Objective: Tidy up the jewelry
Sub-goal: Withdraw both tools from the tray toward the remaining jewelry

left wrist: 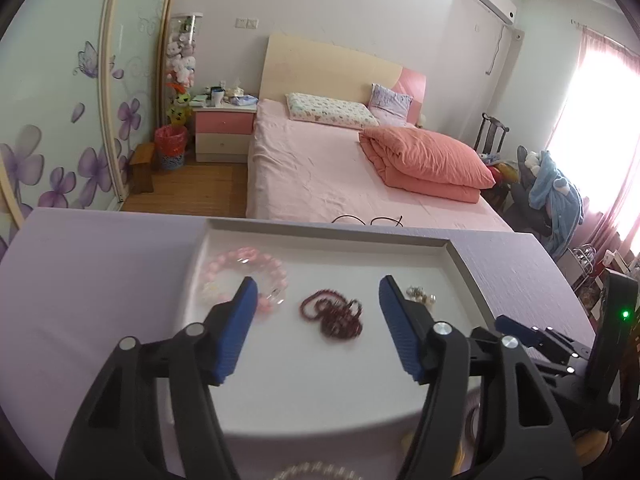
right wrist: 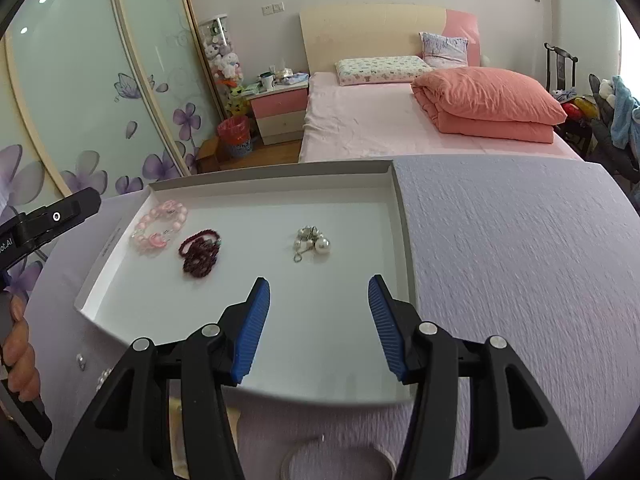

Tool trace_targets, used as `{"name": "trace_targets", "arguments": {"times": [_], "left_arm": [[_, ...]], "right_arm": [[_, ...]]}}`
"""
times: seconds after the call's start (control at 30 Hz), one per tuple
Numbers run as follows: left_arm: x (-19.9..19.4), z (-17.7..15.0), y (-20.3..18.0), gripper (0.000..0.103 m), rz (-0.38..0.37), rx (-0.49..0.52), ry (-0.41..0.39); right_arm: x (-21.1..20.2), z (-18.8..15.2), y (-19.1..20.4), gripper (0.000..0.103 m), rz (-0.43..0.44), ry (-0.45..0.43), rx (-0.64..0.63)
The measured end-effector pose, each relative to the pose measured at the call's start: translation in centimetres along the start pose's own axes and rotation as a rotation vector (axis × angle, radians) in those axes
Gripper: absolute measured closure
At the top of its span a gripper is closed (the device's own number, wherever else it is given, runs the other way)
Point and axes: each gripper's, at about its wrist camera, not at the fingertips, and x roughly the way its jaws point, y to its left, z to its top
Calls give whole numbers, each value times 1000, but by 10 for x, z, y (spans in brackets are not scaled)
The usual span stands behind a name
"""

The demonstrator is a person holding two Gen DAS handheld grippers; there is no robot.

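Both tongs [right wrist: 319, 292] gape empty above tray [right wrist: 400, 216] holding bracelets [right wrist: 199, 249].

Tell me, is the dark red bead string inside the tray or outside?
Inside: the dark red bead string lies on the white tray floor, within its walls.

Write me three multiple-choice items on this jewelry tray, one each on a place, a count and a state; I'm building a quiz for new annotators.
1. Where does the dark red bead strand lie in the white tray?
A. Between the pink bead bracelet and the pearl cluster
B. Outside the tray
C. On top of the pearls

2. How many jewelry pieces lie in the tray?
A. One
B. Three
C. Five

3. How is the right gripper?
A. Shut on the pearls
B. Shut on nothing
C. Open, holding nothing

Key: 1 A, it lies between the two; 2 B, bracelet, strand and pearls; 3 C, bare tray shows between its blue pads.
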Motion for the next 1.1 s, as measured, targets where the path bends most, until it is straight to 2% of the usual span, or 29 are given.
{"name": "trace_targets", "arguments": {"times": [0.1, 0.27, 0.4, 0.47, 0.87, 1.1], "left_arm": [[-24, -12, 7, 31, 34, 21, -18], [-57, -30, 19, 27, 81, 46, -24], [-78, -39, 29, 24, 112, 40, -30], [-88, -43, 34, 24, 106, 27, -33], [-156, -91, 70, 11, 147, -14, -113], [-168, -121, 86, 10, 178, -37, -113]], "right_arm": [[-19, -11, 5, 50, 9, -24, -1], [-51, -34, 20, 49, 23, -50, -18], [-73, -52, 30, 42, 34, -79, -25], [-80, -60, 35, 42, 36, -86, -31], [-104, -96, 36, 37, 7, -116, -17], [-100, -112, 39, 37, -19, -98, -53]]}}
